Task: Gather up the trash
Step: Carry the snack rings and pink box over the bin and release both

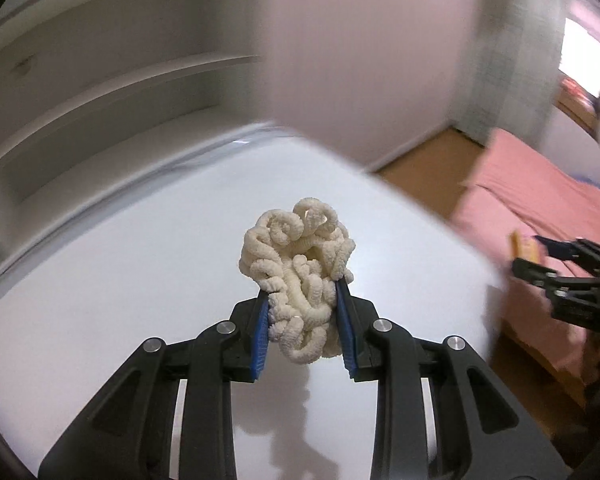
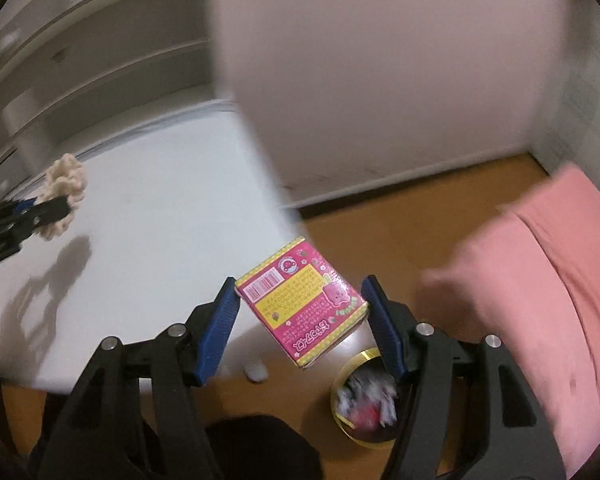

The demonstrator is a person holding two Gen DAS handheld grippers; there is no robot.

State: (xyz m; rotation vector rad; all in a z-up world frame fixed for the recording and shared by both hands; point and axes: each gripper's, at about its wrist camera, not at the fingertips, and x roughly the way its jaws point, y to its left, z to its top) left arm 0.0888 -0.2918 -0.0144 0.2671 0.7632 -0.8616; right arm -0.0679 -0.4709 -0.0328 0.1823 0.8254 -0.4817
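My left gripper (image 1: 304, 292) is shut on a cream, curly chenille bundle (image 1: 296, 248) and holds it above the white table (image 1: 120, 280). My right gripper (image 2: 300, 284) is shut on a pink box with a yellow border (image 2: 300, 308), its blue pads (image 2: 220, 320) pressing on two opposite corners. The tilted box hangs past the table's edge, above the wooden floor. Just below it stands a gold-rimmed bin (image 2: 356, 364) with crumpled trash inside. The right wrist view shows the left gripper (image 2: 48, 208) with the bundle (image 2: 66, 180) at far left. The left wrist view shows the right gripper (image 1: 540, 256) at far right.
A bed with a pink cover (image 2: 540, 280) lies right of the bin. A small white scrap (image 2: 255, 372) rests on the floor by the table's edge. White shelves (image 1: 100, 92) rise behind the table. Something dark (image 2: 260, 440) sits low in the right wrist view.
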